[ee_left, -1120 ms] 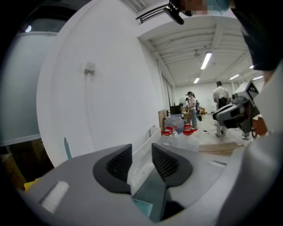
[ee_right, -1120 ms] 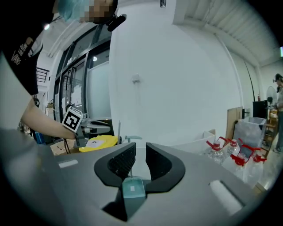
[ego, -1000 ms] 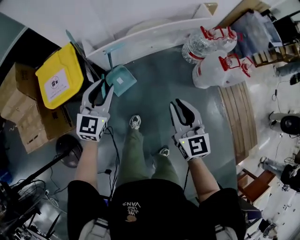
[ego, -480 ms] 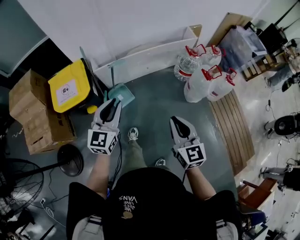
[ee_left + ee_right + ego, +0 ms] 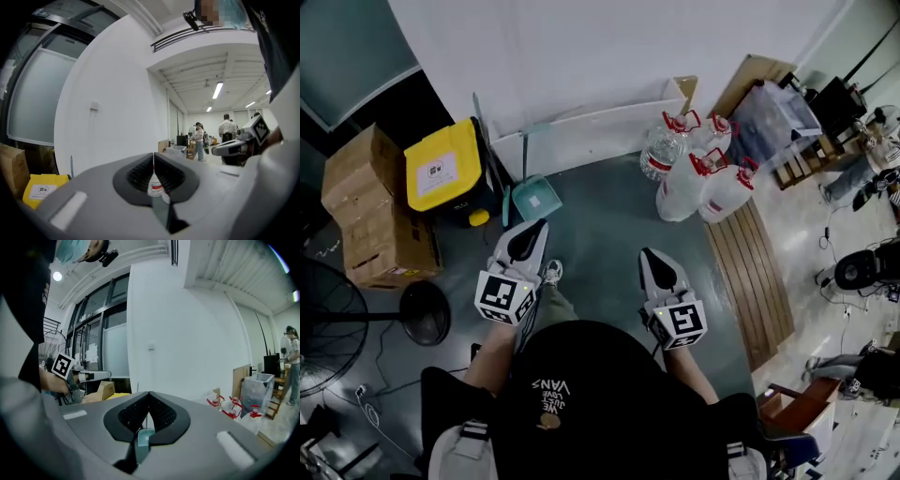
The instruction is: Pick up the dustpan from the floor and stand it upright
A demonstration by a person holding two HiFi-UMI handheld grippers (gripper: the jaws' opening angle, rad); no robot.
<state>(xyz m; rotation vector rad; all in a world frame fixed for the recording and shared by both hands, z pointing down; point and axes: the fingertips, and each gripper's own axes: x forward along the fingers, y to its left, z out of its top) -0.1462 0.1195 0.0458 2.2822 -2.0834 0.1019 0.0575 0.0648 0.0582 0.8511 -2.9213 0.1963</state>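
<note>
The teal dustpan [image 5: 534, 197] stands on the grey floor with its thin handle rising against the white panel [image 5: 600, 127]. In the right gripper view a piece of the dustpan [image 5: 143, 437] shows below the jaw tips. My left gripper [image 5: 533, 231] hangs well short of the dustpan, shut and empty. My right gripper [image 5: 655, 255] is further right, also shut with nothing in it. In each gripper view the jaws meet in a closed line, seen at the left gripper [image 5: 153, 157] and the right gripper [image 5: 149, 394].
A yellow-lidded bin [image 5: 442, 171] and cardboard boxes [image 5: 370, 216] stand left of the dustpan. Large water jugs [image 5: 698, 173] cluster to the right beside wooden planks [image 5: 764, 272]. A fan base [image 5: 425, 311] lies at the lower left. People [image 5: 200, 140] stand far off.
Both grippers have gone from open to shut and have drawn back and up, away from the dustpan. The head view has risen and shows more of the room.
</note>
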